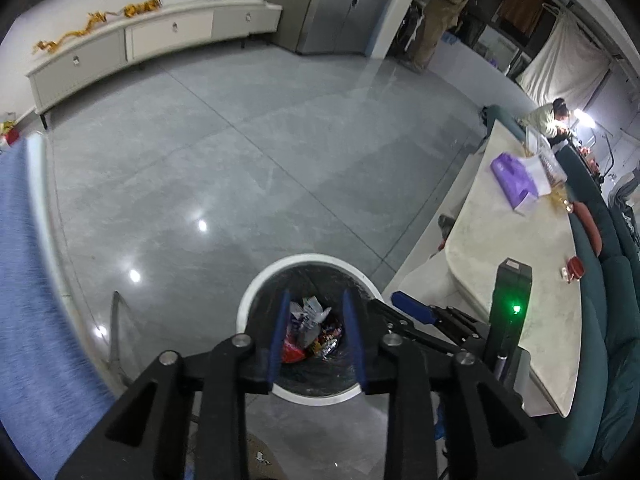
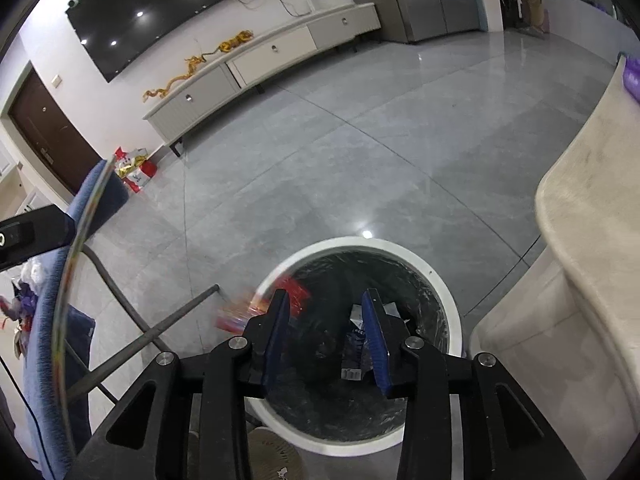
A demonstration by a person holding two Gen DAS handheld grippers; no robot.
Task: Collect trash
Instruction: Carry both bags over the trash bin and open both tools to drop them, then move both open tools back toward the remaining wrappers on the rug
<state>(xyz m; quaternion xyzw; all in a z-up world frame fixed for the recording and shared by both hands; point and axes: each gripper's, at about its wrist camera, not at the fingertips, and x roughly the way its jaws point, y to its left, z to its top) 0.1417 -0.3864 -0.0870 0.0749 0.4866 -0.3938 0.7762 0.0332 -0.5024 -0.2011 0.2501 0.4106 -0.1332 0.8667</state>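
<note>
A round bin with a white rim (image 1: 312,258) and a black liner stands on the floor right below both grippers. Several crumpled wrappers (image 1: 312,328) lie at its bottom. My left gripper (image 1: 316,300) hangs open over the bin's mouth with nothing between its blue pads. One of my right gripper's fingers (image 1: 414,309) shows beside it on the right. In the right wrist view my right gripper (image 2: 326,296) is open above the bin's rim (image 2: 360,242). A dark wrapper (image 2: 354,346) hangs loose by its right pad. A blurred red wrapper (image 2: 256,308) is at the bin's left rim.
A pale marble table (image 1: 520,260) edges the bin on the right, with a purple tissue pack (image 1: 514,178) on it. A blue chair (image 2: 44,320) with thin metal legs (image 2: 160,328) stands on the left. One person stands far off (image 1: 440,12); another sits behind the table (image 1: 552,120).
</note>
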